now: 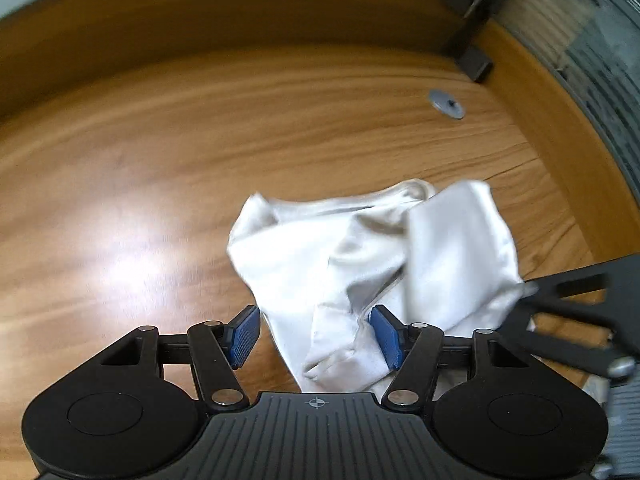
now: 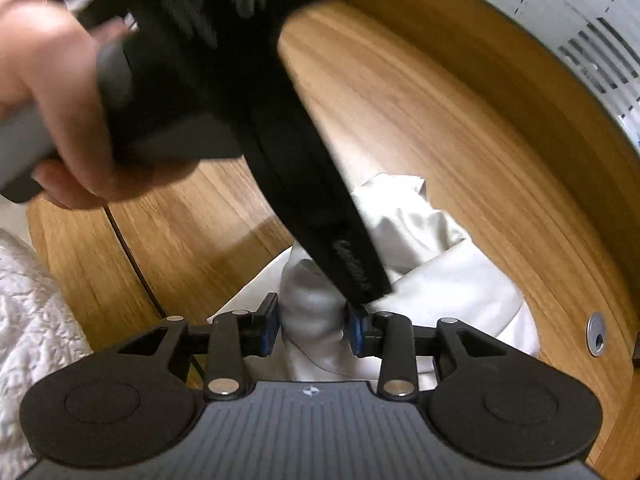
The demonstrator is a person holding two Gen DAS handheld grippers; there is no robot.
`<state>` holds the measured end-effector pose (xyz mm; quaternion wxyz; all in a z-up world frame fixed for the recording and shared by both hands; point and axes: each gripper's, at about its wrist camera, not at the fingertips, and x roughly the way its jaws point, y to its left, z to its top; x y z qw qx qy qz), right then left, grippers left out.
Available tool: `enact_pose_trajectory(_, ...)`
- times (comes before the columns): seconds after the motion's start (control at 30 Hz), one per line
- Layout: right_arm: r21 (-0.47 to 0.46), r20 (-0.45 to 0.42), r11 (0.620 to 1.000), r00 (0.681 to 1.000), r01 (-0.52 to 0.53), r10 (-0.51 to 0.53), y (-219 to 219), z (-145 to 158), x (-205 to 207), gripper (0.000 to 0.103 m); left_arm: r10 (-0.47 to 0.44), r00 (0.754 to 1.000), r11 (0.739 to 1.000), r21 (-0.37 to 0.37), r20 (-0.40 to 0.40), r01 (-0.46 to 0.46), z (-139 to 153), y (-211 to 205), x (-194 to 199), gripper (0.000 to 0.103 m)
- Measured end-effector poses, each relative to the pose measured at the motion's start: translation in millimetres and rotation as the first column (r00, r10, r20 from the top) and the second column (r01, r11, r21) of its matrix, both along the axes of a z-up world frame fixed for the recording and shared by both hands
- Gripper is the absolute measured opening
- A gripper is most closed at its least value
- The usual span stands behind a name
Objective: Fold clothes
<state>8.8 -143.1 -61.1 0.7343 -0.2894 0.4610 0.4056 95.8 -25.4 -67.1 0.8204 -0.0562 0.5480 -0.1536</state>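
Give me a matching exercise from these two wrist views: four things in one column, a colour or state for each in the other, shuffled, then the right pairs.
Things:
1. cloth
2. table
3. left gripper
4. right gripper

Descriptions:
A. brown wood grain
B. white and crumpled
C. jaws wide, cloth lying between the pads
D. jaws narrow, a bunch of cloth filling the gap

Pairs: 1-B, 2-A, 3-C, 4-D
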Motion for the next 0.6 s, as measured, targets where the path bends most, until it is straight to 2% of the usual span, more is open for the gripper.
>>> enact_pose_trajectory(0.17,0.116,-0.048,0.992,0.998,0.05,-0.044,-38.7,29.3,7.1,0.039,0.057,0.998,0.996,-0.064,-0.029,-0.059,-7.3,10.1,-1.2,0.068)
enact_pose_trajectory(0.27,0.189,-0.099,0.971,0.987,0.145,-0.128,-61.5,48.0,15.8,0.039,0.095,0.995,0.99,-0.099,-0.032,-0.098,-7.0,16.8,-4.4,0.068)
enact_pose_trajectory(0.33,0.25,-0.15,0.937,0.966,0.245,-0.212,-78.2,60.3,23.5,0.041,0.105,0.994,0.988,-0.108,-0.039,-0.109,-7.2,20.3,-7.7,0.068)
enact_pose_trajectory(0.37,0.274,-0.177,0.914,0.95,0.299,-0.258,-93.8,65.5,27.0,0.044,0.112,0.993,0.987,-0.111,-0.044,-0.116,-7.1,20.8,-7.8,0.068)
enact_pose_trajectory(0.43,0.304,-0.218,0.865,0.913,0.399,-0.344,-125.7,68.5,34.5,0.063,0.123,0.991,0.984,-0.12,-0.053,-0.129,-6.7,21.2,-8.7,0.068)
enact_pose_trajectory(0.53,0.331,-0.281,0.771,0.837,0.543,-0.469,-170.4,66.5,48.5,0.067,0.138,0.988,0.98,-0.132,-0.068,-0.146,-8.1,22.1,-10.2,0.068)
enact_pose_trajectory(0.6,0.314,-0.332,0.696,0.762,0.645,-0.556,-200.0,48.6,59.6,0.067,0.145,0.986,0.977,-0.145,-0.083,-0.156,-10.0,21.8,-9.5,0.068)
